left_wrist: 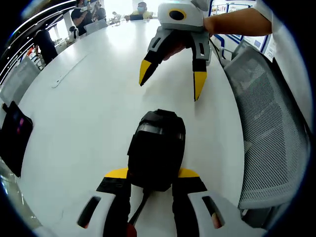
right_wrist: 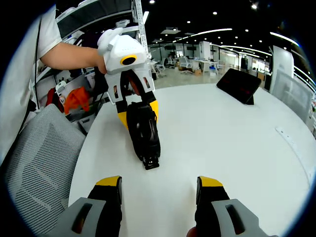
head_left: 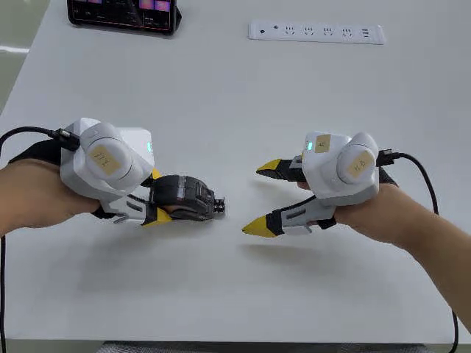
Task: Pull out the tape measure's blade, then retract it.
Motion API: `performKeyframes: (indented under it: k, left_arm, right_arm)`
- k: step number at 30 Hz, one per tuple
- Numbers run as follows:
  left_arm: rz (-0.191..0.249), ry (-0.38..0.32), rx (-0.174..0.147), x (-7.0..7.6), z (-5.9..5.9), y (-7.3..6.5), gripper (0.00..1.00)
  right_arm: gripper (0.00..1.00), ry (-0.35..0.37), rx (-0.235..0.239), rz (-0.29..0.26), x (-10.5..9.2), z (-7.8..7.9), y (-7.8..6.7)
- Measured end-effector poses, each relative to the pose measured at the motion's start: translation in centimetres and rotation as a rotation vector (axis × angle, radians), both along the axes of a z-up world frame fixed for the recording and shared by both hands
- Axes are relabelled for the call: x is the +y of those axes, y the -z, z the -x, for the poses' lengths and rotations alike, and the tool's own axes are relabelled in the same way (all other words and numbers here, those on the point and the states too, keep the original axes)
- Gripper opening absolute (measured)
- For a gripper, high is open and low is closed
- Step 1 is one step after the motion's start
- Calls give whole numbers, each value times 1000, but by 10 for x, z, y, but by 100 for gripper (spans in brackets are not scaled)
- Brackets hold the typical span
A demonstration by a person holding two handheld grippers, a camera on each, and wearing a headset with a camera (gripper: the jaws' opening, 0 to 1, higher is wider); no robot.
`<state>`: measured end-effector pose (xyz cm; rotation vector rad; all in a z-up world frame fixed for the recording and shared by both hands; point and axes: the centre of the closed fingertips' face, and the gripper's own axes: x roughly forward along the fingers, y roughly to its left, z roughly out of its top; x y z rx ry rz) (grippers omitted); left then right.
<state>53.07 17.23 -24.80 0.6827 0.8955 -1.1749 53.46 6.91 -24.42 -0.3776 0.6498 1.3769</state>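
Note:
A black tape measure (head_left: 184, 197) lies on the white table (head_left: 221, 95), its blade tip (head_left: 219, 207) pointing right. My left gripper (head_left: 157, 197) is shut on the tape measure's body (left_wrist: 157, 148); yellow fingertips (left_wrist: 116, 173) press both sides. The right gripper (head_left: 265, 197) stands open a short way to the right of the blade tip, nothing between its yellow fingertips (head_left: 259, 226). In the right gripper view the tape measure (right_wrist: 143, 133) lies ahead of the open gripper (right_wrist: 159, 181), held by the left gripper (right_wrist: 138, 112). In the left gripper view the right gripper (left_wrist: 170, 81) faces me, open.
A dark tablet (head_left: 124, 15) stands at the far left edge of the table and a white power strip (head_left: 316, 32) lies at the far right. A mesh chair (left_wrist: 266, 133) stands beside the table. Cables (head_left: 427, 184) trail from both grippers.

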Motion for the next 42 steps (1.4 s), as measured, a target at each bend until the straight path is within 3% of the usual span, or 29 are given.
performKeyframes:
  k: [10, 25, 42]
  left_arm:
    - [-12, 7, -4, 1, 0, 1, 27]
    - [-15, 5, -1, 1, 0, 2, 27]
    - [-14, 9, -1, 0, 0, 2, 27]
  right_arm:
    - [48, -39, 21, -1, 10, 7, 9]
    - [36, -40, 39, -50, 29, 6, 12]
    - [19, -94, 4, -60, 40, 8, 17]
